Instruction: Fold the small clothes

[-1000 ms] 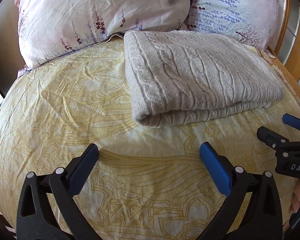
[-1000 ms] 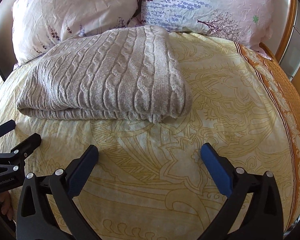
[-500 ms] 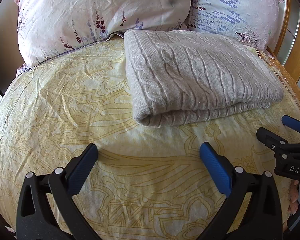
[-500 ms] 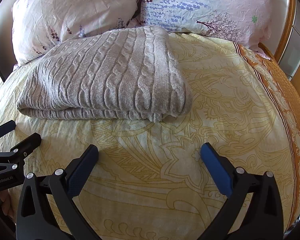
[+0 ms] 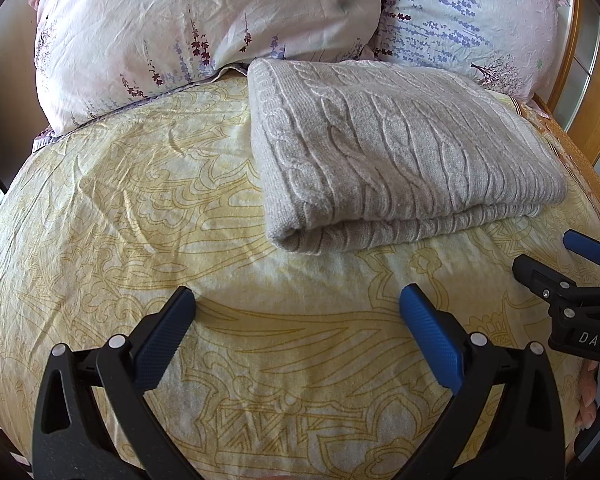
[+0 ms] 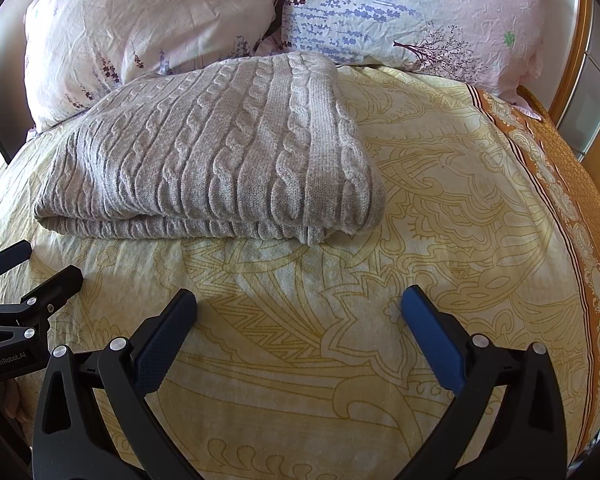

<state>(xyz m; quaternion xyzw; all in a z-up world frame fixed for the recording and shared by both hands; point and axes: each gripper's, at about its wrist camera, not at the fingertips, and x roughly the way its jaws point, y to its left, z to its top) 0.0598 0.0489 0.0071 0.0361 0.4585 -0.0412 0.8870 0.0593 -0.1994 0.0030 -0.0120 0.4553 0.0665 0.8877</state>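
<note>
Closest to the cameras, the left hand-held gripper [image 5: 296, 312] hangs over the yellow patterned bedspread [image 5: 112, 216] with its blue-padded fingers spread wide and nothing between them, and the right hand-held gripper [image 6: 298, 312] is the same deal – wide apart, empty, hovering over bare bedspread. Each one also pokes into the other's view at the side edge, so they sit side by side, near each other but not touching. A bit further up the bed is the grey cable-knit sweater [image 5: 392, 152], folded into a neat thick rectangle lying flat on the bedspread – clear of both grippers, with a strip of bedspread in between. From the left camera it sits ahead and to the right, from the right camera ahead and to the left. Behind it, two floral pillows [image 6: 148, 28] lean at the head of the bed, the sweater's far edge right up against them, and a wooden bed frame [image 6: 580, 60] shows along the right side.
</note>
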